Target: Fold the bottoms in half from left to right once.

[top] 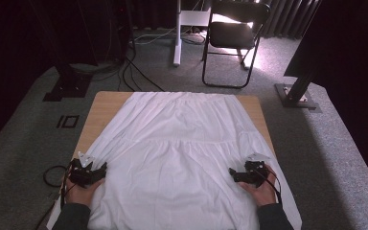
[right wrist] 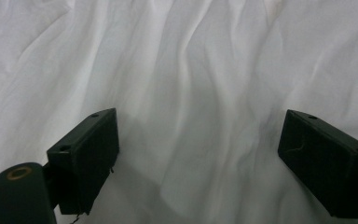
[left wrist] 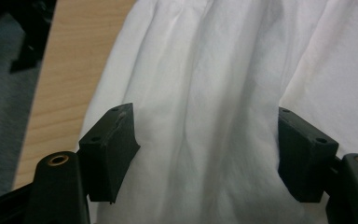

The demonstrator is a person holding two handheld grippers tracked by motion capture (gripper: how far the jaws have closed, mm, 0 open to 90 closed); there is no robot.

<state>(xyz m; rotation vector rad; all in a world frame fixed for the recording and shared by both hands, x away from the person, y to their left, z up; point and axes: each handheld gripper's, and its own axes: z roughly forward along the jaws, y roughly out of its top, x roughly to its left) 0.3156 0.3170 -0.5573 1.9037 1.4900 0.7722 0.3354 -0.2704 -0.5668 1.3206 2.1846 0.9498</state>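
So there's a white skirt (top: 182, 148) spread flat over a light wooden worktop (top: 100, 108), gathered waistband at the far edge and the hem spilling off the near edge. It covers nearly the whole top, with bare wood showing along the left edge and at the far corners. The left gripper (top: 90, 173) sits over the cloth near the near-left corner, jaws spread wide with wrinkled fabric between them and nothing pinched; its own view shows the skirt's side edge next to bare wood. The right gripper (top: 244, 175) is over the cloth near the near-right corner, also released, jaws wide apart above soft folds. A black folding chair (top: 235, 33) stands on the carpet beyond the far edge.
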